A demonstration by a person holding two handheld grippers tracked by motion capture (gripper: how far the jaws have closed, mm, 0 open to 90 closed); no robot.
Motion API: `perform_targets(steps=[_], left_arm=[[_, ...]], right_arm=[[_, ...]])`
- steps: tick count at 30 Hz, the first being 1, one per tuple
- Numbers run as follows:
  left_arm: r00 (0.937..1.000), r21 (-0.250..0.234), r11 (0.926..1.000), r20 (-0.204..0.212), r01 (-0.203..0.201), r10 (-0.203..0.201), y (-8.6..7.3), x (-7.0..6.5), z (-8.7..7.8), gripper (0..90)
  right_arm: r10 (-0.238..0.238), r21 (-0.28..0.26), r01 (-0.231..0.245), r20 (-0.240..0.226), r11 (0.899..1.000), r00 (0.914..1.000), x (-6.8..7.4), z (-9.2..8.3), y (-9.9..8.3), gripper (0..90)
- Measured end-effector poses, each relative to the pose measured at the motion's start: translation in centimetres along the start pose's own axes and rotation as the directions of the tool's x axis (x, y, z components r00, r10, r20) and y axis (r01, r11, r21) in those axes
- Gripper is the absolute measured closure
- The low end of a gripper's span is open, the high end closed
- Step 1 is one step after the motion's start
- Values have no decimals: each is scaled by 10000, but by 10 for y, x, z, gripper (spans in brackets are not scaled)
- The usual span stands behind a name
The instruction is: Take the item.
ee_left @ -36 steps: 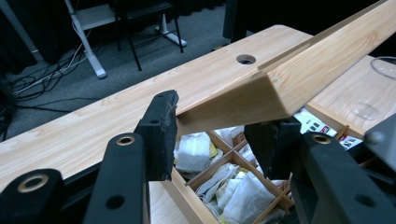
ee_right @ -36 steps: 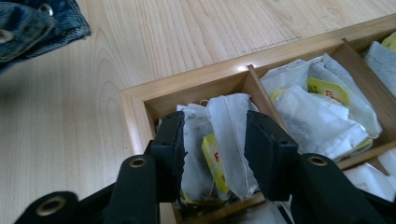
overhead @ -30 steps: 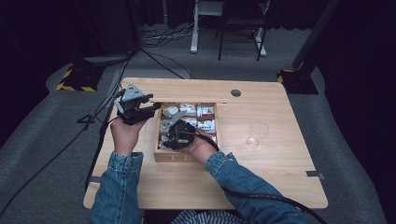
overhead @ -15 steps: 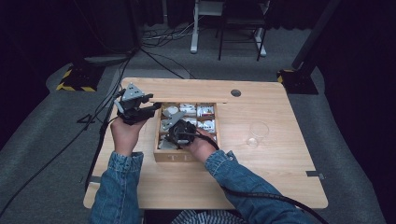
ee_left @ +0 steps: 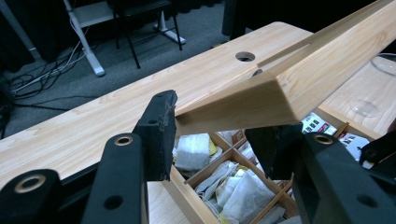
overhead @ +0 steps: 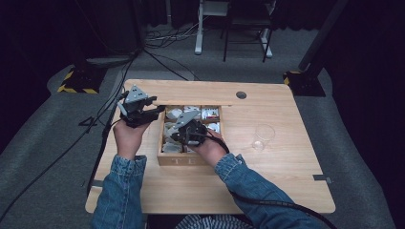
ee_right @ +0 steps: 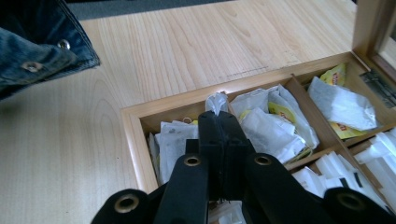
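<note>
A wooden tea box [overhead: 184, 160] with several compartments of tea bags stands mid-table. Its lid [overhead: 191, 101] is raised, and my left gripper [overhead: 157, 110] is shut on the lid's left corner. In the left gripper view the lid's edge [ee_left: 289, 88] sits between the jaws of my left gripper [ee_left: 215, 126], above loose tea bags [ee_left: 238, 191]. My right gripper [overhead: 179, 136] hangs over the box's left compartments. In the right gripper view my right gripper [ee_right: 223, 119] is shut on a white tea bag [ee_right: 216, 101] whose top pokes out past the tips.
A clear glass [overhead: 263, 136] stands on the table right of the box. A round cable hole [overhead: 241, 95] sits near the table's far edge. A denim sleeve [ee_right: 37, 42] lies left of the box. Cables trail off the table's left side.
The right gripper has lifted slightly over the box's left compartments. The left gripper has kept still with the lid held up.
</note>
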State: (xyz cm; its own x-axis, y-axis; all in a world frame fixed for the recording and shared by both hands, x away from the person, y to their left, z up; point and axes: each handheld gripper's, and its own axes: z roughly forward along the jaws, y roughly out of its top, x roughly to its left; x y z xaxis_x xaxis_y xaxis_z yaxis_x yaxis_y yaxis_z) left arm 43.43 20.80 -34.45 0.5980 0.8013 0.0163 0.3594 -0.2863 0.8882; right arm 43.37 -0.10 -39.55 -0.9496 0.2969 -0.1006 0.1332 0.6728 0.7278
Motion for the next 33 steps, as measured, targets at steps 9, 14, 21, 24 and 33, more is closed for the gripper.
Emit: perform_targets(steps=[9,14,21,24,33], left_arm=[[10000,84,10000,7,-13,13,0,0,2,530],[10000,69,10000,-5,-9,9,0,1,2,530],[10000,79,10000,-30,-14,14,0,1,2,529],[10000,77,10000,-35,-12,13,0,1,2,529],[10000,72,10000,-2,23,-23,0,2,3,529]], right_arm=[[470,-777,-484,-198,9958,9987,-4,-27,-5,898],[677,-1096,-691,-160,9916,9976,-6,-45,-12,898],[924,-1409,-907,59,9859,9957,-8,-70,-24,899],[1106,-1547,-1067,164,9822,9937,-10,-81,-29,899],[1541,-1791,-1396,693,9739,9856,-19,-108,-45,899]])
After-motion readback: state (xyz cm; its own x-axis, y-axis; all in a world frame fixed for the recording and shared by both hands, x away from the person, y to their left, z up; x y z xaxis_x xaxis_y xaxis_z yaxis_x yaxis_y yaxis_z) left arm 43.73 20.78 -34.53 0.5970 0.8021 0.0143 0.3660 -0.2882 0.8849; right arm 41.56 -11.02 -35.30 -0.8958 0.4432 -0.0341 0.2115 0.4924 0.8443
